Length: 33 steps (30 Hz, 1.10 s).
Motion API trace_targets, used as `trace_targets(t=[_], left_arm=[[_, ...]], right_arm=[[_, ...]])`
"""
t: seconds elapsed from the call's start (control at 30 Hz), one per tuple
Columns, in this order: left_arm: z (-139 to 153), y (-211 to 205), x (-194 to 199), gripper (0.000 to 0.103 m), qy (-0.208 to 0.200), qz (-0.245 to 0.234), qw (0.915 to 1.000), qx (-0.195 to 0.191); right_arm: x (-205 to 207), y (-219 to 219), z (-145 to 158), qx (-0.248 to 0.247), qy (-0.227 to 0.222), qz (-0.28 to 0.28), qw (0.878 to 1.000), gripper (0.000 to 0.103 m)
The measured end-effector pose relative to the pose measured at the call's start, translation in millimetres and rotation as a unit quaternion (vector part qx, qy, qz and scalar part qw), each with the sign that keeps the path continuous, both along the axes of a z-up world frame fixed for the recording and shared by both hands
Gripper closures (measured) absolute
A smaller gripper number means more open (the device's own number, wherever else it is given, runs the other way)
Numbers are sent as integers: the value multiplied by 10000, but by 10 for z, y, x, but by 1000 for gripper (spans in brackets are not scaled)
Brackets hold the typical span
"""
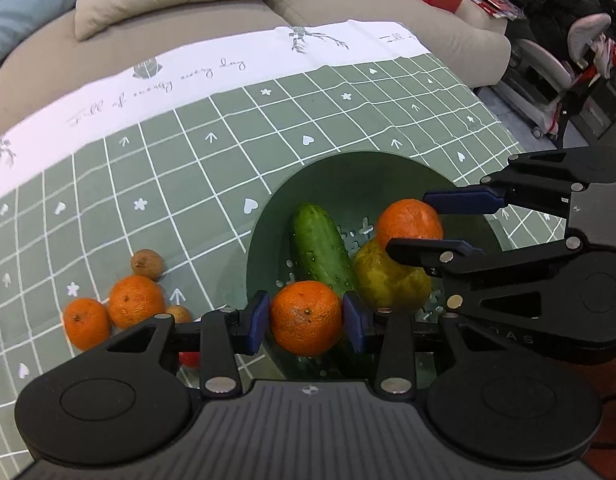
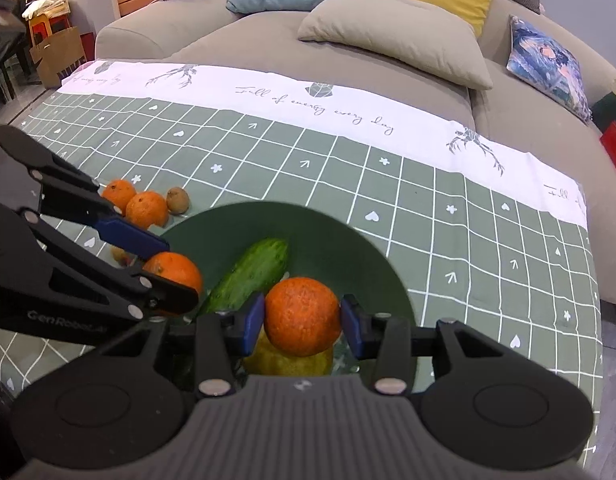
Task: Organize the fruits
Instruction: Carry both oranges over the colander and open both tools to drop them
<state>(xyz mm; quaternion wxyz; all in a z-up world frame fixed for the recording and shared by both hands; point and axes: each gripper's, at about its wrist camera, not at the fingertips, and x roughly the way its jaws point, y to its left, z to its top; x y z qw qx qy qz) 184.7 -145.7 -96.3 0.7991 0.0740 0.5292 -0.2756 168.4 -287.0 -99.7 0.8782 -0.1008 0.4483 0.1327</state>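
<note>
A green bowl [image 1: 348,176] on the checked tablecloth holds a cucumber [image 1: 320,248] and a yellow-green pear [image 1: 388,280]. My left gripper [image 1: 306,320] is shut on an orange [image 1: 306,316] over the bowl's near rim. My right gripper [image 2: 302,322] is shut on another orange [image 2: 302,316] above the pear [image 2: 288,362] in the bowl [image 2: 340,236]. The right gripper also shows in the left wrist view [image 1: 424,220], with its orange [image 1: 408,220]. The left gripper shows in the right wrist view [image 2: 164,268], with its orange [image 2: 176,272].
Two more oranges [image 1: 136,300] [image 1: 86,322], a brown kiwi [image 1: 148,264] and a small brown fruit [image 1: 180,314] lie on the cloth [image 1: 188,160] left of the bowl. Something red [image 1: 190,360] peeks out under my left gripper. A sofa with cushions [image 2: 388,32] stands behind the table.
</note>
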Motion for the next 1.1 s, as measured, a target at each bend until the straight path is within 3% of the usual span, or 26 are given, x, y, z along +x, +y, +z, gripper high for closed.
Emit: trace_targets(t=[0.7, 1.1], left_arm=[[-56, -72, 164, 51, 97, 136, 9999, -13], [67, -10, 42, 44, -30, 27, 10000, -68]], right_arm=[[486, -194, -107, 737, 468, -491, 9950, 63], [434, -172, -72, 803, 601, -615, 9931, 61]])
